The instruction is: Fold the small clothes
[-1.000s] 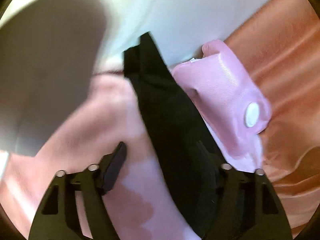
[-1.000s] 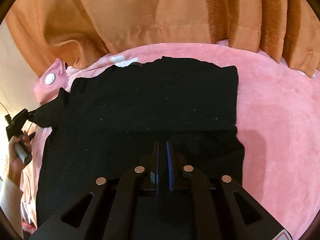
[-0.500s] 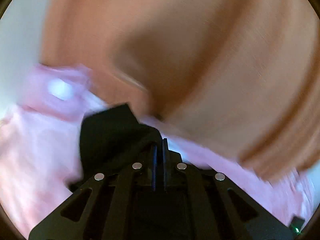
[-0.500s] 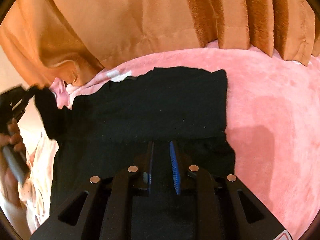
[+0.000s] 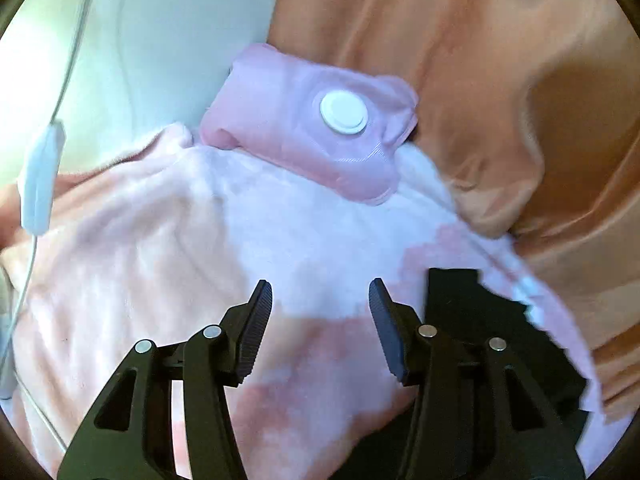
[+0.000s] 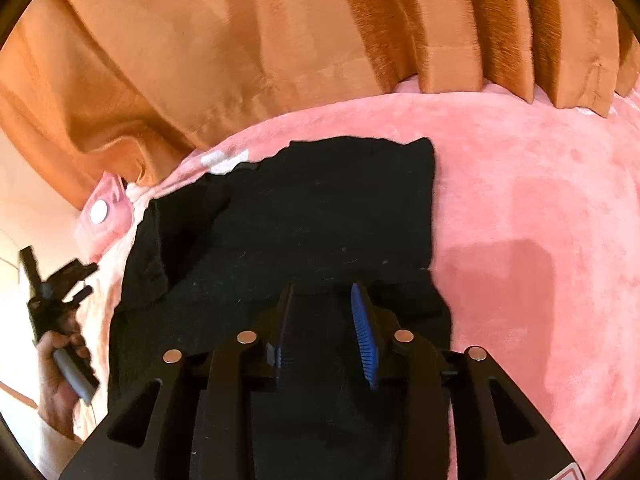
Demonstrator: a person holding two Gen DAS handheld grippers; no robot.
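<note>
Since a second ago you have let go of the sleeve with your left gripper (image 5: 320, 312) and pulled it back off the garment, and the fingers of your right gripper (image 6: 322, 320), pressed together then, now stand apart. From your left wrist view, the left fingers are spread wide with nothing between them, hovering over a pale pink blanket (image 5: 160, 240) with darker pink patches. One pink hot-water bag (image 5: 308, 128) with a single white round cap lies at the blanket's far edge, against a white wall (image 5: 160, 40). One orange curtain (image 5: 500, 100) hangs to the right, and one white cord with an inline switch (image 5: 38, 184) runs down the left side. A corner of the black garment (image 5: 480, 320) shows just beside your right-hand finger. From your right wrist view, the one black garment (image 6: 320, 208) lies flat on the pink blanket (image 6: 540, 220), which covers a bed, its left sleeve folded inward onto the body. Your right fingers are parted, one pad blue, and sit low over the garment's near edge; you cannot tell whether they touch the cloth. The orange curtain (image 6: 280, 40) hangs in several pleats behind the bed. Your left gripper (image 6: 60, 280) shows at the far left, held in your hand (image 6: 60, 380) beside the bed. The same hot-water bag (image 6: 104, 216) lies near the garment's folded sleeve.
</note>
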